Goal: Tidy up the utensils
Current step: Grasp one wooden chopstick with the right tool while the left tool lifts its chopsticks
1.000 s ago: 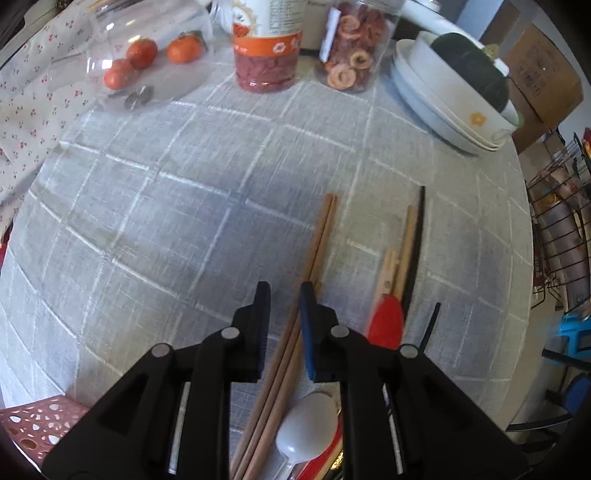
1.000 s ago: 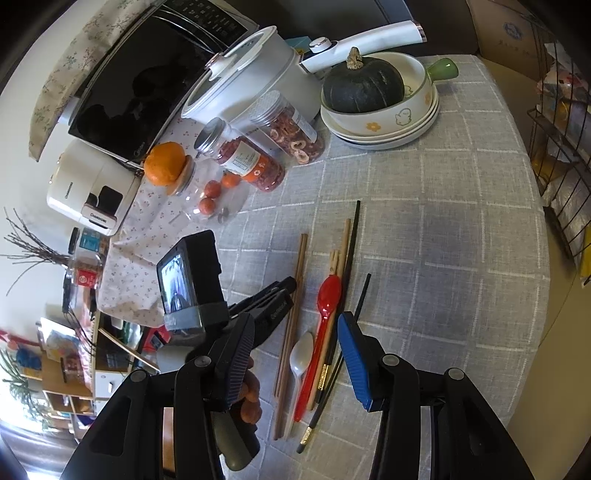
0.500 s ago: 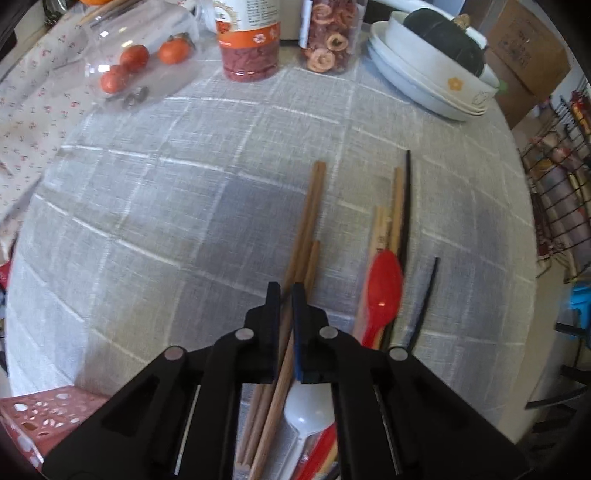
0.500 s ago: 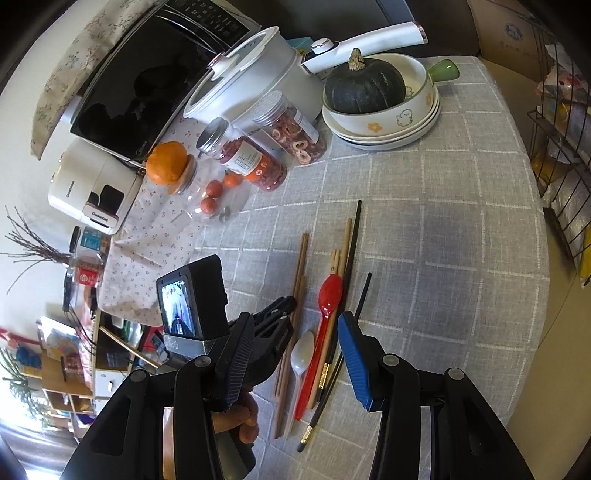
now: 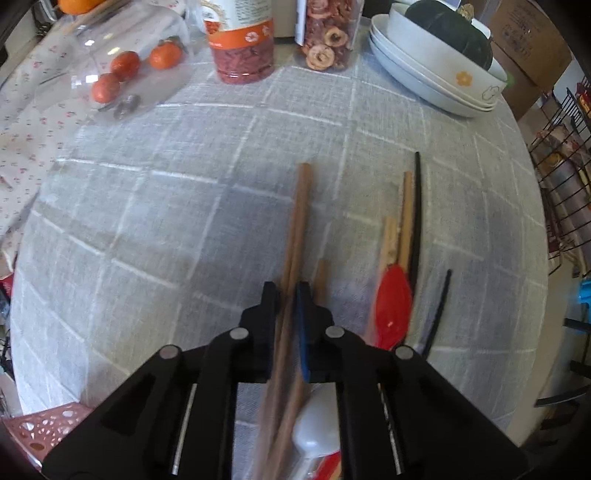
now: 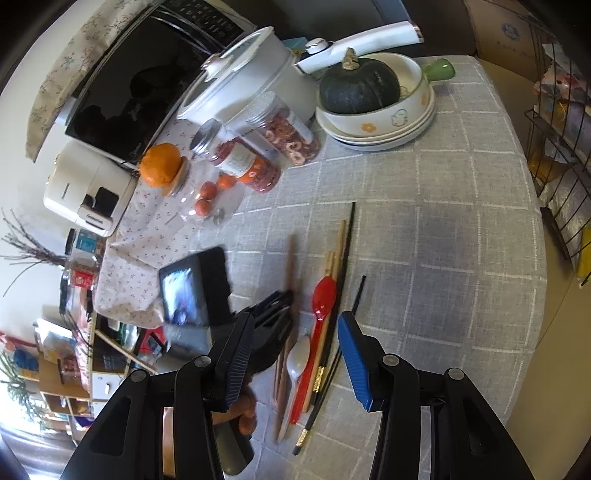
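Counting off from the red spoon (image 5: 392,306): one red spoon, one white spoon (image 5: 316,424) just left of it. Brown wooden chopsticks (image 5: 298,221) further left, three that I can make out. Two pale wooden sticks (image 5: 405,210) and two black chopsticks (image 5: 417,206) on its right. Beyond it: two jars (image 5: 240,44), three small tomatoes (image 5: 125,64), one dark squash (image 5: 454,33).

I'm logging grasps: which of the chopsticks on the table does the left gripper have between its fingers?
The long brown wooden pair, leftmost of the utensils. The left gripper is shut on it; the black chopsticks lie untouched beside the red spoon.
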The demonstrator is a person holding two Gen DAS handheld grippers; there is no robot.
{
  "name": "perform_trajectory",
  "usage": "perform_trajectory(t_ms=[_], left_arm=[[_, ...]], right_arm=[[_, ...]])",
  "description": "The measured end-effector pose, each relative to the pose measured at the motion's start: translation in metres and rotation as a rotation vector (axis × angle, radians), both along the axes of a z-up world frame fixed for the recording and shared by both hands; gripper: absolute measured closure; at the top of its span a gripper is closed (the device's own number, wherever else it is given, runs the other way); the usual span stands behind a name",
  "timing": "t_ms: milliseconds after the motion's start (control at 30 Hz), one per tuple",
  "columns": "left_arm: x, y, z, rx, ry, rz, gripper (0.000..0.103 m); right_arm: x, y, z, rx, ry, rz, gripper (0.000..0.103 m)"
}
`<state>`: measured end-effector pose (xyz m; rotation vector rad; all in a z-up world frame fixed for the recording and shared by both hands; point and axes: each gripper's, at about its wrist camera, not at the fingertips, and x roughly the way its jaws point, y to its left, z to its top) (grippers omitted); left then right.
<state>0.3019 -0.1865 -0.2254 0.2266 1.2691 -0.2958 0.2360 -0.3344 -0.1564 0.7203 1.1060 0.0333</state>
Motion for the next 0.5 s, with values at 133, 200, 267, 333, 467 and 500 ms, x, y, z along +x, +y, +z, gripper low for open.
perform_trajectory(t_ms=[133,200,267,333,467,500], left_arm=[[-0.021,0.031,0.026,-0.085,-0.083,0.054,0.093],[-0.033,0.04,0.041,-0.137,-0.133,0.064,0.093],[-0.046,0.052,0.056,-0.18,-0.188,0.08,0.093],[-0.061,0.068,0.073,-0.218,-0.252,0.088,0.093],[-0.091,0.09,0.096,-0.343,-0.32,0.101,0.093],[-0.098,0.096,0.106,-0.372,-0.339,0.105,0.093]], right_arm=[[0.005,-0.002,-0.01,-0.009,0.027,-0.002,0.057],[0.01,0.003,-0.013,-0.026,0.032,0.011,0.059],[0.017,0.012,-0.019,-0.044,0.042,0.041,0.061],[0.026,0.027,-0.027,-0.055,0.055,0.097,0.066],[0.043,0.063,-0.05,-0.047,0.094,0.225,0.069],[0.047,0.072,-0.056,-0.054,0.103,0.255,0.069]])
